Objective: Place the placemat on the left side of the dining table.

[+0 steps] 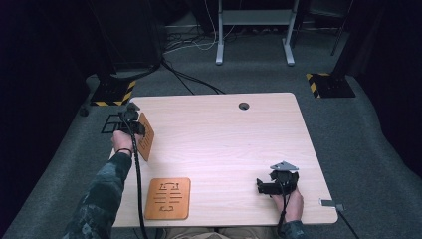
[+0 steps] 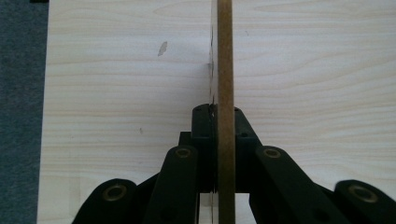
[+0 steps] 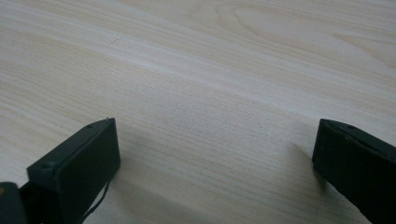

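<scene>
A thin brown board (image 1: 146, 137) with slots cut in it stands on edge, tilted, over the table's left side. My left gripper (image 1: 133, 122) is shut on its upper end. In the left gripper view the board (image 2: 226, 56) runs edge-on straight up between the jaws of the gripper (image 2: 217, 112), which press on both its faces. A second brown board (image 1: 168, 198) with cut-out slots lies flat near the front left. My right gripper (image 1: 263, 185) rests low at the front right, open, with only bare wood between its jaws (image 3: 215, 144).
The light wooden table (image 1: 224, 144) has a cable hole (image 1: 244, 106) at its far edge. A black wire frame (image 1: 111, 123) sits just off the left edge. A small metal clip (image 1: 329, 203) sticks out at the front right corner. Grey carpet surrounds the table.
</scene>
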`<state>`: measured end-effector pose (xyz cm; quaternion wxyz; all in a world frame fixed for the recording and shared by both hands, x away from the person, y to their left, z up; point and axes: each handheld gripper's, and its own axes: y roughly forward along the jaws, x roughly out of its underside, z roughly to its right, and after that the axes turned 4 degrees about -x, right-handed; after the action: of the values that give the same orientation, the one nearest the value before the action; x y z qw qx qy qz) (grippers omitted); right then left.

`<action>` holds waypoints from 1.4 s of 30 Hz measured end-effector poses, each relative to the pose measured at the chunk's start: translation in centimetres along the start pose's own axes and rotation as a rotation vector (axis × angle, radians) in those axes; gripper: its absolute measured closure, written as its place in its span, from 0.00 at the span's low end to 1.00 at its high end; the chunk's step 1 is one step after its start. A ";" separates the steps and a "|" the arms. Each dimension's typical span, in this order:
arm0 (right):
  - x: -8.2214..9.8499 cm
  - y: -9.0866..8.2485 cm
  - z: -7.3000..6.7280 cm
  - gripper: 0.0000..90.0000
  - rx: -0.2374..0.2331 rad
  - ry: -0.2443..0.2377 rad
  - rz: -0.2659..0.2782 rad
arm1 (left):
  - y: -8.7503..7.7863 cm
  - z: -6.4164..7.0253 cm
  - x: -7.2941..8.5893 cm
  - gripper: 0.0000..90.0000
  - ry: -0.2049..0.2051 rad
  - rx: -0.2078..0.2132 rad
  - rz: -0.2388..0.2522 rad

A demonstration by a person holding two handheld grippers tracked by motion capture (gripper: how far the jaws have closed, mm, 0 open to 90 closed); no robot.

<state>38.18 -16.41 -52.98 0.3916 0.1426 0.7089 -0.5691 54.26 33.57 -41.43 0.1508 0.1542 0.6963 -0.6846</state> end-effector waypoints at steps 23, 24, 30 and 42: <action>0.0 0.0 0.0 0.00 0.001 0.000 0.000 | 0.5 -2.4 0.1 0.80 -0.034 0.004 -0.012; 0.0 0.0 0.0 0.00 0.000 0.000 0.000 | 0.6 -2.4 0.1 0.80 -0.031 0.002 -0.014; 0.0 0.0 0.0 0.00 0.001 0.000 0.000 | 0.7 -2.5 0.0 0.76 -0.016 -0.012 -0.019; 0.0 0.0 0.0 0.00 0.000 0.002 0.001 | 1.2 -2.3 -0.1 0.69 0.025 -0.040 -0.032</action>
<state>38.19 -16.42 -52.98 0.3913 0.1434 0.7091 -0.5688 54.87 35.92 -42.42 0.1341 0.1487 0.7142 -0.6707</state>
